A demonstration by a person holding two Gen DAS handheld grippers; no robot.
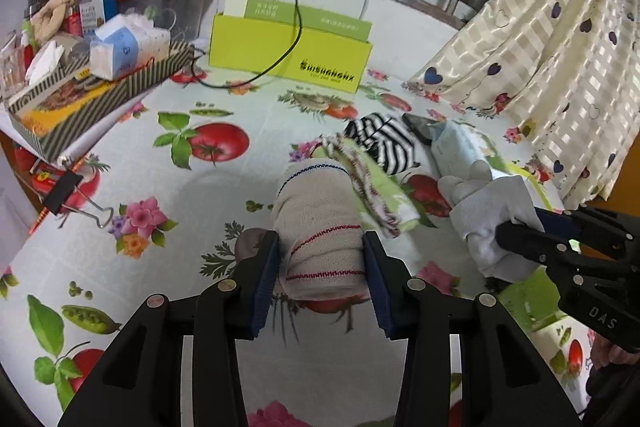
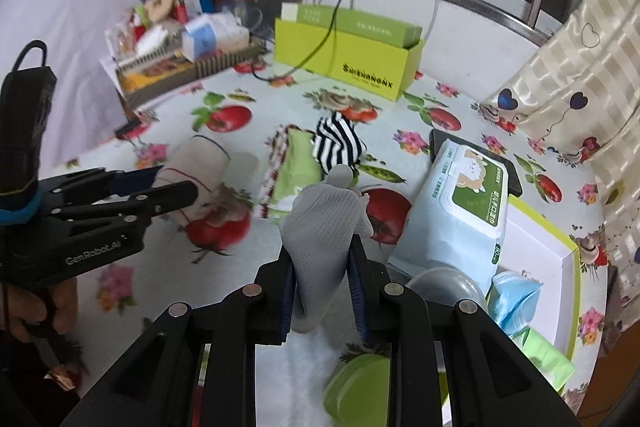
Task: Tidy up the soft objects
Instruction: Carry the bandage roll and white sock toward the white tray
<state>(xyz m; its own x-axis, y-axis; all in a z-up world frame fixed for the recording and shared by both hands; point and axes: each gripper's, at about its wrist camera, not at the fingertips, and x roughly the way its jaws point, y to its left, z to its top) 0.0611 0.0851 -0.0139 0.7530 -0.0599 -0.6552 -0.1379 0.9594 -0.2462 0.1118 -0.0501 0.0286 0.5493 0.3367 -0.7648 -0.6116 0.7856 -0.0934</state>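
Gripping, left wrist view: left gripper [image 1: 322, 263] is clamped across a rolled beige cloth with red and blue stitched stripes [image 1: 320, 223], one pad on each side, the roll's far end pointing away over the tablecloth [image 1: 168, 267].
Why held so: a squeeze across the middle probably keeps the soft roll from unrolling.
Neighbours: a green-and-white folded towel [image 1: 380, 195] lies just beside the roll; a black-and-white striped sock [image 1: 386, 143] sits beyond it.
Right side of this view: right gripper [image 1: 508, 231] pinches a grey-white sock [image 1: 492, 211].

Gripping, right wrist view: right gripper [image 2: 322, 259] is closed on the grey-white sock [image 2: 320, 227], whose toe stands up past the fingertips.
Nearby: a wet-wipes pack [image 2: 464, 203] leans on a white lidded box [image 2: 536, 247]; a blue face mask [image 2: 512, 299] lies close by.
Possible destination: a lime-green open box [image 2: 340, 63] at the back, though I cannot tell for sure.
Left gripper [image 2: 172, 193]: seen side-on, closed on the beige roll [image 2: 200, 163].
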